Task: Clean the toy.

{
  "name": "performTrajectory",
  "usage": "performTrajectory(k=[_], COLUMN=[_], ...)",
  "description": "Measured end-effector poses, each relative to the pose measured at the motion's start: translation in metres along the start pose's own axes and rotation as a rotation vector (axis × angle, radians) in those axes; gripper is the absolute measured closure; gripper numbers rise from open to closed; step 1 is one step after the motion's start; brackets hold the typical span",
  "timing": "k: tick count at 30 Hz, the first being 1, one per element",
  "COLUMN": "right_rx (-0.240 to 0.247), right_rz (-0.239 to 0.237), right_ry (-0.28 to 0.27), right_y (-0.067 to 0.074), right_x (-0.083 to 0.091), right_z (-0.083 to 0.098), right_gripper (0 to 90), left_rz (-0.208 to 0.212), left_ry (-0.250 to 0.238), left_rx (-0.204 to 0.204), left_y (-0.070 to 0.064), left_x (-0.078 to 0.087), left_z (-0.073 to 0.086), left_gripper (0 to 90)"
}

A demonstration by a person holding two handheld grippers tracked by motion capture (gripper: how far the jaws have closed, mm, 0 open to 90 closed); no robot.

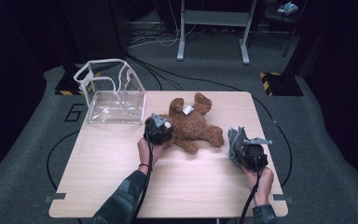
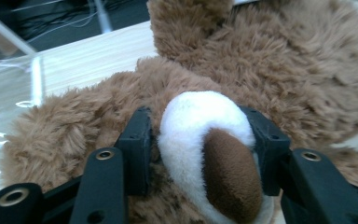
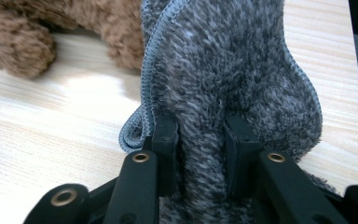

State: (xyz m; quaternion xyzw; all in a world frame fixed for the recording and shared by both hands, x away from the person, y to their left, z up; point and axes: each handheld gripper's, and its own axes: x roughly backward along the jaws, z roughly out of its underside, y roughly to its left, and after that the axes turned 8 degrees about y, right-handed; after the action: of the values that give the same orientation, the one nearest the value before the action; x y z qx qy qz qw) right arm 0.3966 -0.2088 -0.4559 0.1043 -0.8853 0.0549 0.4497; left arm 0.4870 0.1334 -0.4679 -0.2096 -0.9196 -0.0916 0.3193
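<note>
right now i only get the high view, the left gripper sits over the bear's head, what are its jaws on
Observer: the left gripper has its jaws either side of the teddy bear's white muzzle, pads against it.
Operator: and the right one, is that grey thing gripped
Observer: yes, the right gripper pinches a fold of the grey fuzzy cloth between its pads.
Operator: is the cloth plain
Observer: it has a stitched blue-grey hem along its edge.

A light wooden table (image 1: 121,182) carries three things – a clear plastic bag (image 1: 114,95) standing open at its far left corner, a brown teddy bear (image 1: 193,123) lying near the middle, and a grey fluffy cloth (image 1: 235,140) close to the right edge.
</note>
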Motion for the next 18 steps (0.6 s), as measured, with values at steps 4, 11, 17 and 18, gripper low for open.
performTrajectory(k=[4, 11, 17, 18], right_rx=[0.013, 0.040, 0.093, 0.097], right_rz=[0.001, 0.001, -0.017, -0.022], right_ry=[-0.011, -0.056, -0.093, -0.099], right_y=[0.001, 0.009, 0.025, 0.029], right_x=[0.003, 0.018, 0.028, 0.029], right_z=[-0.002, -0.011, -0.026, -0.029], right_gripper=[70.0, 70.7, 71.1, 71.1], left_rz=[0.076, 0.187, 0.264, 0.275], left_ry=[-0.028, -0.046, -0.044, -0.051], left_rx=[-0.003, -0.009, -0.045, -0.037], left_y=[0.001, -0.016, -0.029, -0.031], left_x=[0.003, 0.002, -0.002, -0.002], left_z=[0.001, -0.003, -0.006, -0.007], left_gripper=[52.3, 52.3, 51.7, 51.6])
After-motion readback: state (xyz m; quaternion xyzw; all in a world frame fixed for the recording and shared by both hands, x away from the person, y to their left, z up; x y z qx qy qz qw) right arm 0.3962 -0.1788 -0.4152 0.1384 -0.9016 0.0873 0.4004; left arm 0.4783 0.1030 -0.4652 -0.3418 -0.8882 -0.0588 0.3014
